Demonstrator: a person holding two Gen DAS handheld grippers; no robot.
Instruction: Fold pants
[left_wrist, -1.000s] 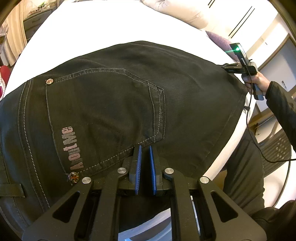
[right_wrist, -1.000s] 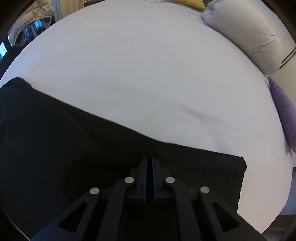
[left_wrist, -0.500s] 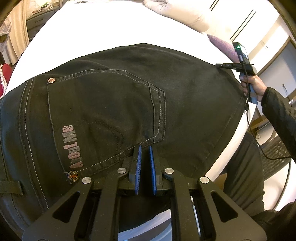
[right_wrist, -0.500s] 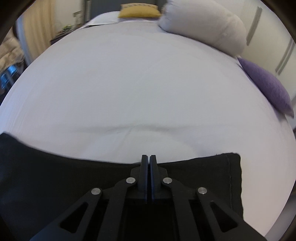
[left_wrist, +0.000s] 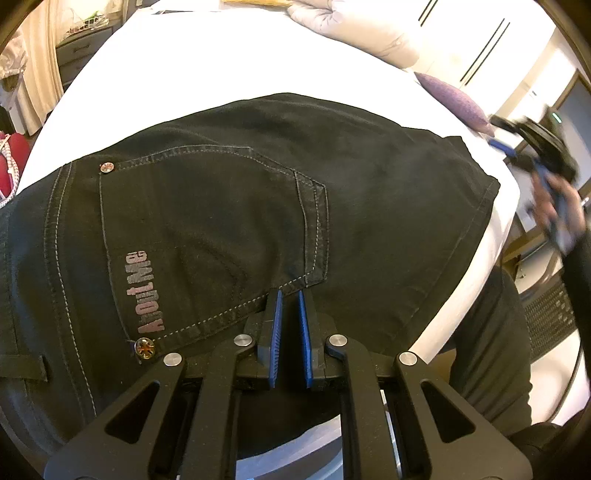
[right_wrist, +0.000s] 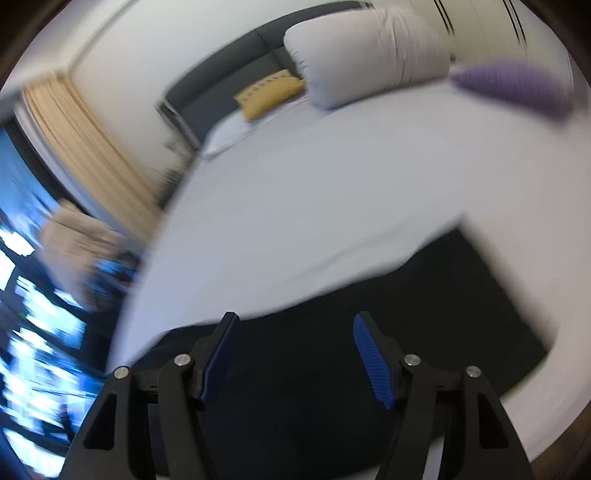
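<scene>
Two hand-held tools over folded black pants on a bed

Centrally, in the left wrist view, a pair of black pants (left_wrist: 258, 206) lies spread across a white bed (left_wrist: 229, 51). The seat of the pants faces up, showing a back pocket with pale stitching, two metal rivets and a grey printed word running along the pocket's side. The hem end of the pants reaches toward the right edge of the bed.

The left tool (left_wrist: 290, 295) sits low in its own view, right at the near edge of the pants, just below the pocket's lower corner. Its two blue-padded fingers (left_wrist: 275, 332) stand close together with only a narrow gap between them. Dark fabric shows in that gap, but whether the pads actually pinch the cloth cannot be told.

The right tool (right_wrist: 293, 319) is blurred in its own view. Its jaws are spread wide, with nothing between the blue pads (right_wrist: 371, 360). It hangs above the black pants (right_wrist: 332, 369), apart from the cloth. Seen from the left wrist camera, the same right tool (left_wrist: 532, 147) appears as a smeared shape off the far right corner of the pants, beside the bed's edge.

At the head of the bed lie a large white pillow (right_wrist: 369, 51), a yellow cushion (right_wrist: 269, 96) and a purple cushion (right_wrist: 513, 88). A beige curtain (right_wrist: 85, 147) hangs at the left. A dresser (left_wrist: 88, 51) stands beyond the bed's left side.
</scene>
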